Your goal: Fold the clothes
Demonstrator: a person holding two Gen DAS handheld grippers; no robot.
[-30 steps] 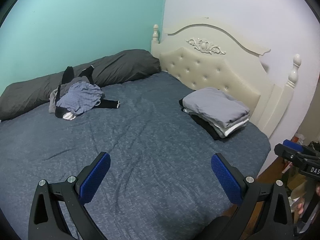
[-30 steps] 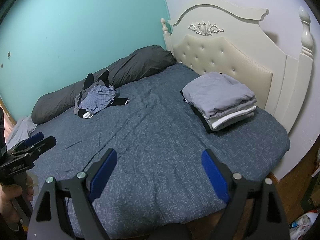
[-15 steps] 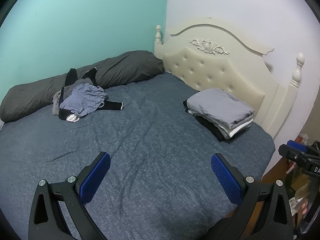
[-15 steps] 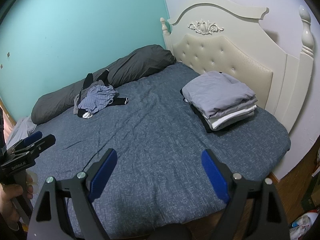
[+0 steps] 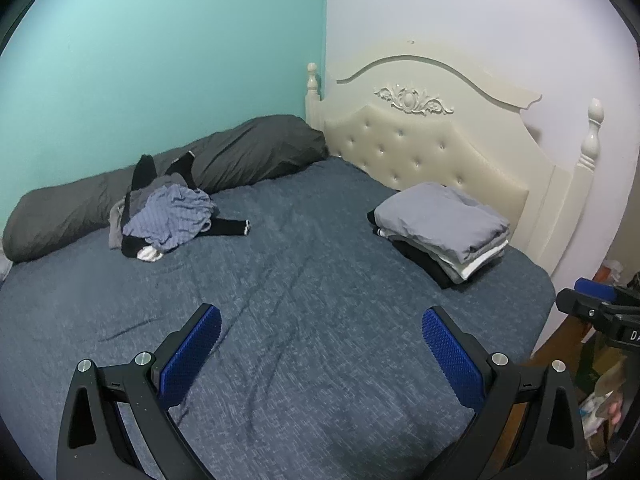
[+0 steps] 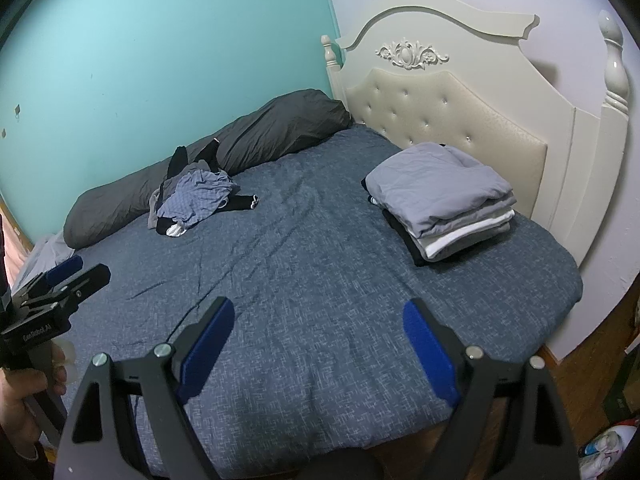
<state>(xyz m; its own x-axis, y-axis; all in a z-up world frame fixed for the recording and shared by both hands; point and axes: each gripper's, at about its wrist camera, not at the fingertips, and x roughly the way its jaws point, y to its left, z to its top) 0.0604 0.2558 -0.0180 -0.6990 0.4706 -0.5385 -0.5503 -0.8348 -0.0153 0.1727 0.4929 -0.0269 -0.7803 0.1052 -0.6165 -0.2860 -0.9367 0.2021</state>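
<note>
At the far left of the bed (image 5: pixel 304 320), a loose heap of clothes (image 5: pixel 168 220) lies against the long dark pillow (image 5: pixel 240 156) by the teal wall. Near the front, the left gripper (image 5: pixel 320 332) and right gripper (image 6: pixel 318 322) hover over bare blue sheet, both with jaws spread wide, holding nothing. At the far right, a folded stack (image 5: pixel 444 228) sits beside the cream headboard (image 5: pixel 420 148)

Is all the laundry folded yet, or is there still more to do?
Not yet. A neat stack of folded clothes sits by the headboard, so that part looks done. Nothing is in hand: the left gripper and right gripper are both open and empty. A crumpled pile of clothes by the long pillow is left.
</note>
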